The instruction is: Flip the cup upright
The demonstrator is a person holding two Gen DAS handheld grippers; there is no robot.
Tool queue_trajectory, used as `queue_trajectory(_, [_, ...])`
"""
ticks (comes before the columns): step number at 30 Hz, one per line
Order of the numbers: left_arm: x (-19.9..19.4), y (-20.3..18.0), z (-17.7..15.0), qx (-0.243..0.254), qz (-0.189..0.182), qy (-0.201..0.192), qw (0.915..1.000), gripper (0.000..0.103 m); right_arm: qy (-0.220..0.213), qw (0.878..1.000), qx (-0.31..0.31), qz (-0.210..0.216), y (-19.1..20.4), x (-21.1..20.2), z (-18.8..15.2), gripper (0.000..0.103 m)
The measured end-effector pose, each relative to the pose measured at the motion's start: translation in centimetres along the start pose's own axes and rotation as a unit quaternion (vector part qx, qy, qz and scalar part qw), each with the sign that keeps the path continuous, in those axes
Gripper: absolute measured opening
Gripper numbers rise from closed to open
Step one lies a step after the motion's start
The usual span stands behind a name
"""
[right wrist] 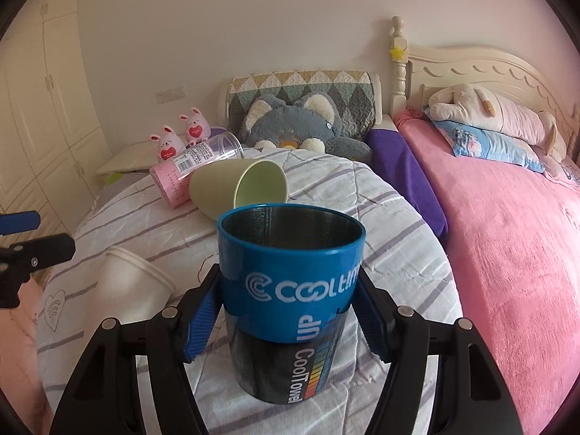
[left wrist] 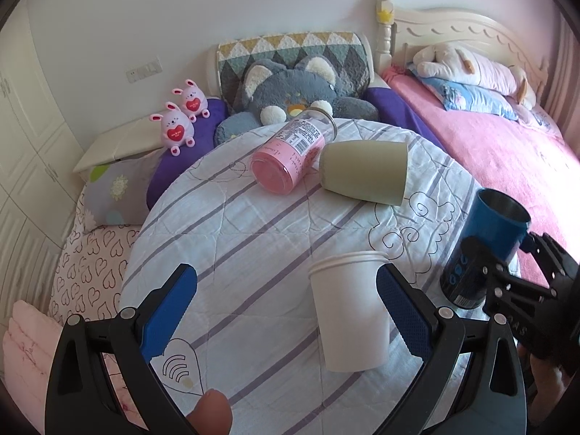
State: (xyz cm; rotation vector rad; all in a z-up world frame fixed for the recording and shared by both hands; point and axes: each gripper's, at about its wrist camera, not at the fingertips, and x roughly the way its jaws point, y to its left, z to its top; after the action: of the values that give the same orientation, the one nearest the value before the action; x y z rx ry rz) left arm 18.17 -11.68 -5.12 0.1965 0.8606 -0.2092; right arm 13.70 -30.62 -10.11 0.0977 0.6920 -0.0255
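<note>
At lower left of the left wrist view, the left gripper (left wrist: 286, 301) is hanging with its jaws spread wide, a white paper cup (left wrist: 349, 308) lying on its side on the striped quilt (left wrist: 253, 239) against the right finger. At right, the right gripper (right wrist: 288, 311) is clenching the blue cup (right wrist: 290, 279), mouth up, base resting on the quilt at lower centre of the right wrist view.

Blue cup (right wrist: 290, 282) lettering cut short by right gripper (right wrist: 286, 311) pads, "Cooltim" then hidden; base contact with striped quilt (right wrist: 398, 239) unclear. Pink jar (right wrist: 181, 177) label too small to read, jar partly behind green cup (right wrist: 232, 188). White cup (left wrist: 348, 308) far side masked by left gripper (left wrist: 286, 308) finger.
</note>
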Motion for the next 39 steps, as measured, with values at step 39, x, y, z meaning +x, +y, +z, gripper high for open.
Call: queue_trajectory(39, [-11.9,-0.6,-7.8,-0.011,0.014,-0.062,0.9979,0.101,-0.061,0.997,0.018,-0.052,5.3,-12.3,-3.7,0.082])
